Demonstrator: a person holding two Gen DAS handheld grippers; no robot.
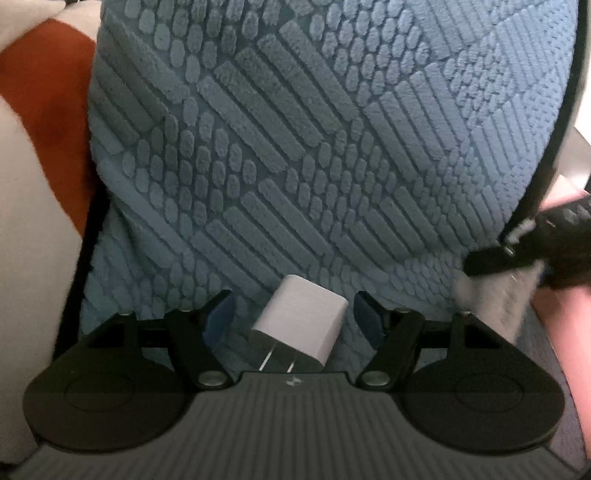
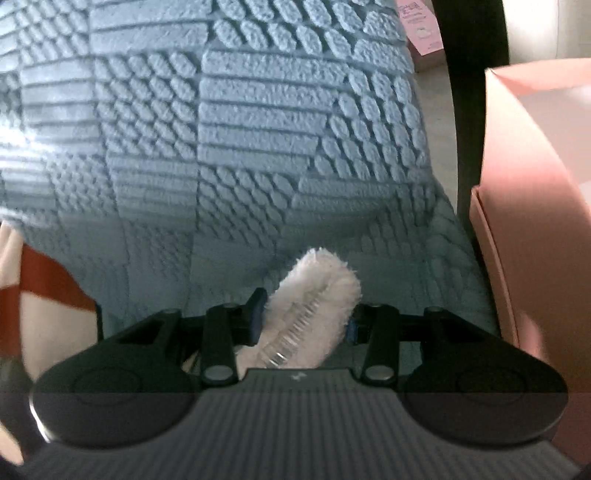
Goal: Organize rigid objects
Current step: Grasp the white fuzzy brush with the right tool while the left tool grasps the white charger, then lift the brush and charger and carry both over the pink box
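Observation:
A white plug-in charger [image 1: 301, 323] lies on the blue textured mat [image 1: 295, 129], prongs toward the camera. My left gripper [image 1: 294, 318] is open, its blue-padded fingers [image 1: 220, 318] on either side of the charger without touching it. My right gripper [image 2: 304, 319] is shut on a white fluffy hair clip [image 2: 314, 314] with clear plastic teeth, held over the same blue mat [image 2: 221, 129]. The right gripper and the clip also show blurred at the right edge of the left wrist view [image 1: 517, 254].
A pink cardboard box [image 2: 535, 206] stands right of the mat, beyond a black band [image 2: 465, 110]. A pink packet [image 2: 421, 26] lies at the far right. A white and red cloth [image 1: 44, 129] lies left of the mat; it also shows in the right wrist view [image 2: 44, 295].

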